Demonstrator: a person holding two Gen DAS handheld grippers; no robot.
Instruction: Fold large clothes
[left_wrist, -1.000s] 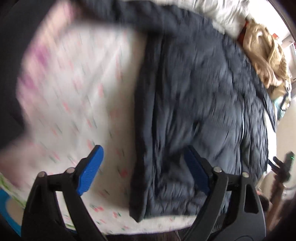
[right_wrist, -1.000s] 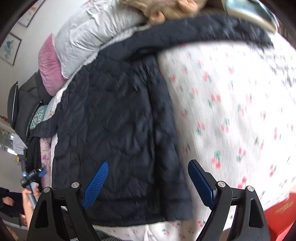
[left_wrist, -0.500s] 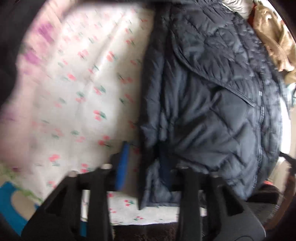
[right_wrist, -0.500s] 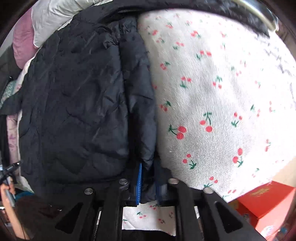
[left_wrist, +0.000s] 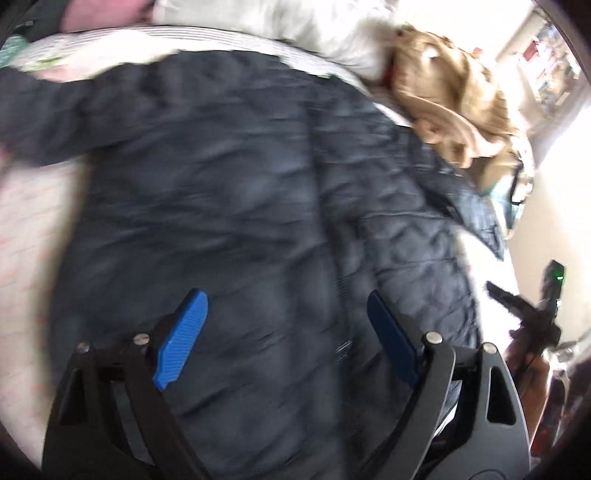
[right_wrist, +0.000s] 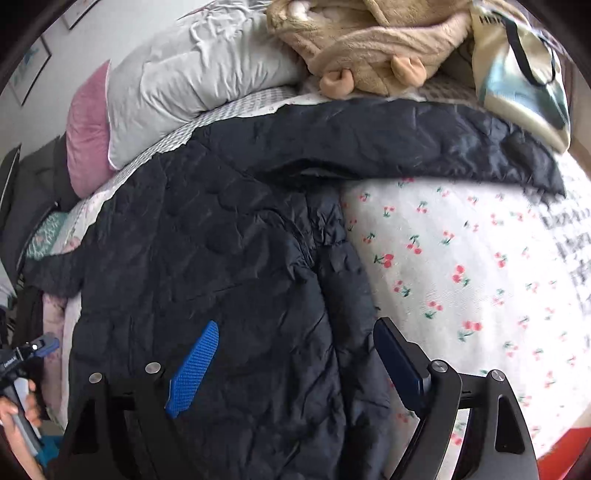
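A dark navy quilted jacket (right_wrist: 221, 258) lies spread on the cherry-print sheet (right_wrist: 480, 277). One sleeve (right_wrist: 443, 147) stretches out to the right. In the left wrist view the jacket (left_wrist: 221, 203) is blurred and fills the middle, and its other sleeve (left_wrist: 44, 110) reaches left. My left gripper (left_wrist: 284, 299) hovers above the jacket's body, its jaws opening with nothing between them. My right gripper (right_wrist: 295, 325) hangs over the jacket's right edge, jaws also opening and holding nothing. The left gripper (right_wrist: 33, 350) also shows at the far left, in a hand.
A beige plush garment (right_wrist: 369, 40) and a pale tote bag (right_wrist: 517, 74) lie at the head of the bed. A grey-white duvet (right_wrist: 192, 81) and a pink pillow (right_wrist: 86, 129) sit to their left. A red box (right_wrist: 561, 450) shows below the bed's right edge.
Half a second ago both grippers were pinched on the jacket's side edges. Both have let go, opened wide and pulled back. The left gripper has swung from the sheet to over the jacket.
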